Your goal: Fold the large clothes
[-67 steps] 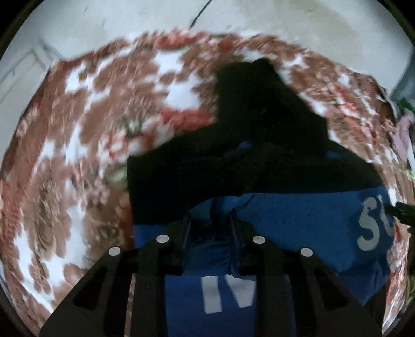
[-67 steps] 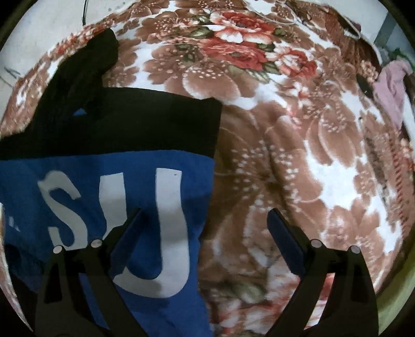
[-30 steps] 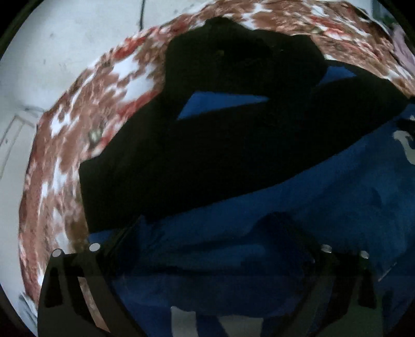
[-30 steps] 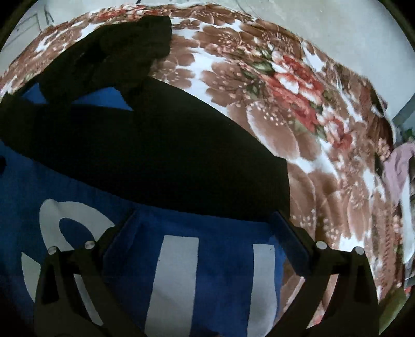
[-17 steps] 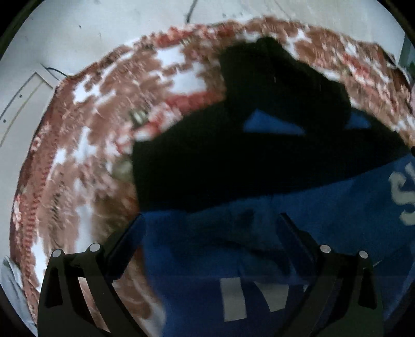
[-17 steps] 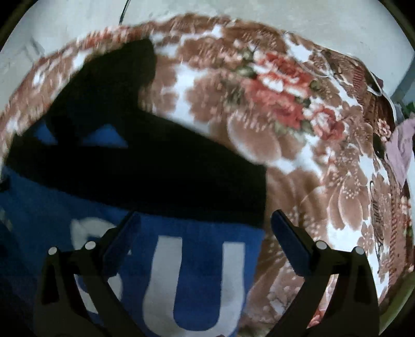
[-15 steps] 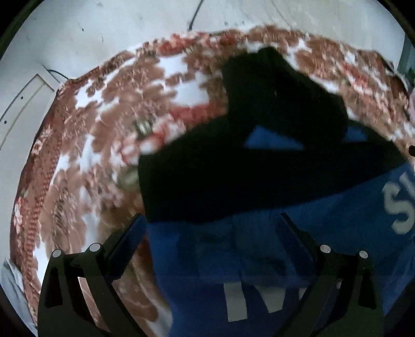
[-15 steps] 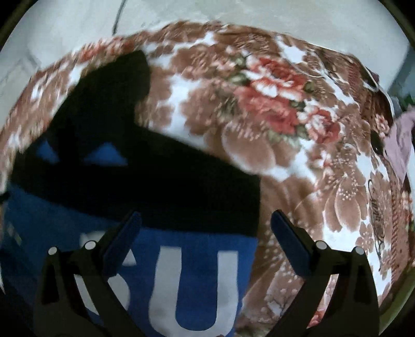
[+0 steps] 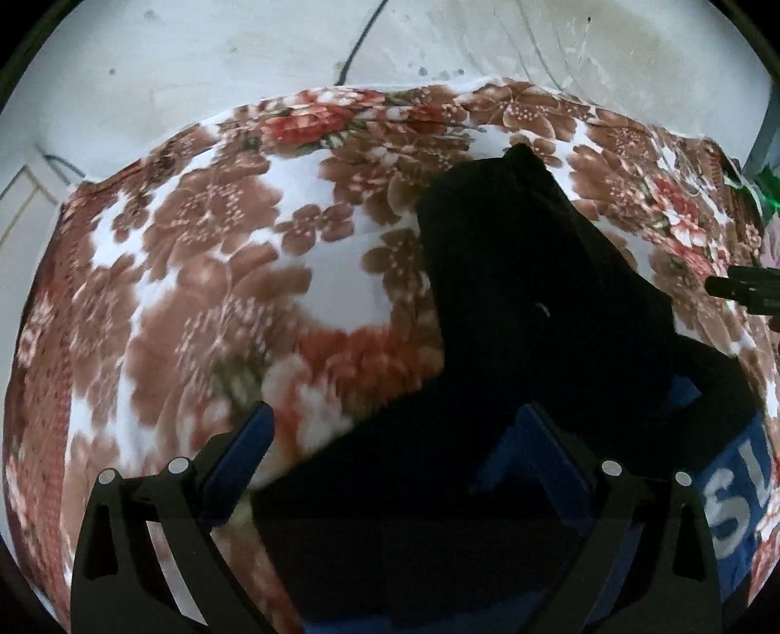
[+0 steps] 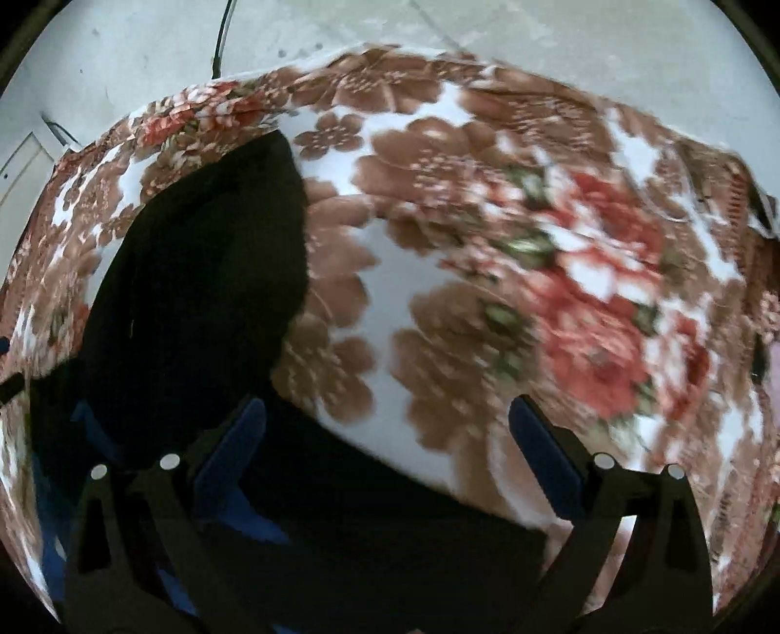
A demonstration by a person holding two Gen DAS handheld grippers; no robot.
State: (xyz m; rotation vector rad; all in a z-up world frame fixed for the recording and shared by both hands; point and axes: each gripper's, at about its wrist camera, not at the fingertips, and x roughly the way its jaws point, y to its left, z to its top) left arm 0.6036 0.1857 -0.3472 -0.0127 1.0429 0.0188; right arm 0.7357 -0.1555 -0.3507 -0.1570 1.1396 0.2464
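Observation:
A black and blue hoodie (image 9: 512,351) with white letters (image 9: 736,497) lies on a floral blanket (image 9: 204,273). Its black hood points to the far side. My left gripper (image 9: 395,439) is open and empty, above the garment's left shoulder edge. My right gripper (image 10: 385,429) is open and empty, above the black shoulder band (image 10: 341,526) at the garment's right edge. The hood shows at the left in the right wrist view (image 10: 204,273). The tip of the other gripper (image 9: 746,292) shows at the right edge of the left wrist view.
The blanket (image 10: 536,273) covers the whole surface, up to a pale wall (image 9: 243,53) with a dark cable (image 9: 360,39). Pink and green items (image 9: 768,214) sit at the far right edge.
Both grippers have moved forward over the garment toward the hood end. The blue lettered part has slid down and out of most of both views. The left gripper, earlier shut on blue fabric, is open.

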